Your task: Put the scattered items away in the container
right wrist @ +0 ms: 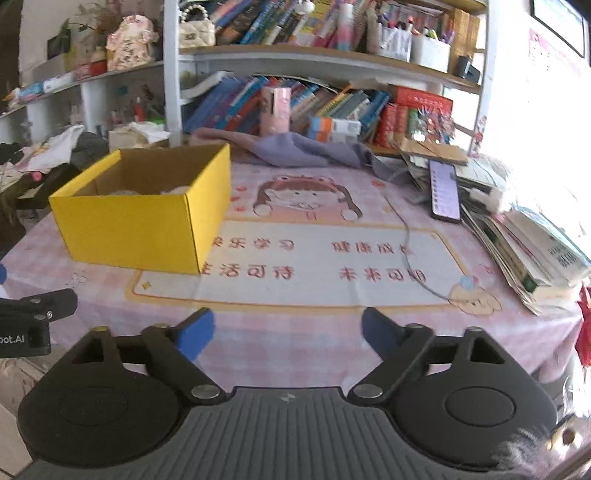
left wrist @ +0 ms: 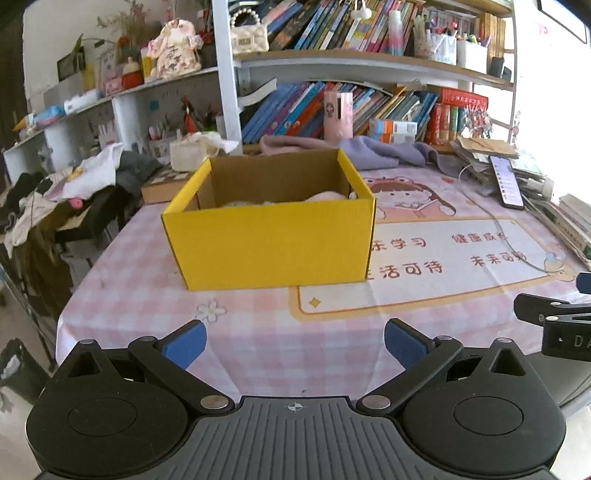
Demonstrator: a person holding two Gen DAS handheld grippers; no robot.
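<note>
The yellow box (left wrist: 271,236) sits on the worktop (left wrist: 258,332) straight ahead of the left tongs (left wrist: 295,341). From the right tongs (right wrist: 288,332) it lies ahead-left. Both tongs are spread, holding nothing.

A home study — crammed bookshelves (left wrist: 369,33), cartoon tablecloth (left wrist: 424,280), clothes pile (left wrist: 92,173).

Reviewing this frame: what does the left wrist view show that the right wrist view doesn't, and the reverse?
Left only: the box's inner far wall head-on, a pink item lying inside, and the right gripper's black linkage at the frame's right edge.
Right only: the stack of books at the table's right edge and the left gripper's body at the frame's left edge.
Both: the yellow box, the phone, the purple cloth, and each view's own gripper, left gripper and right gripper, open and empty.
</note>
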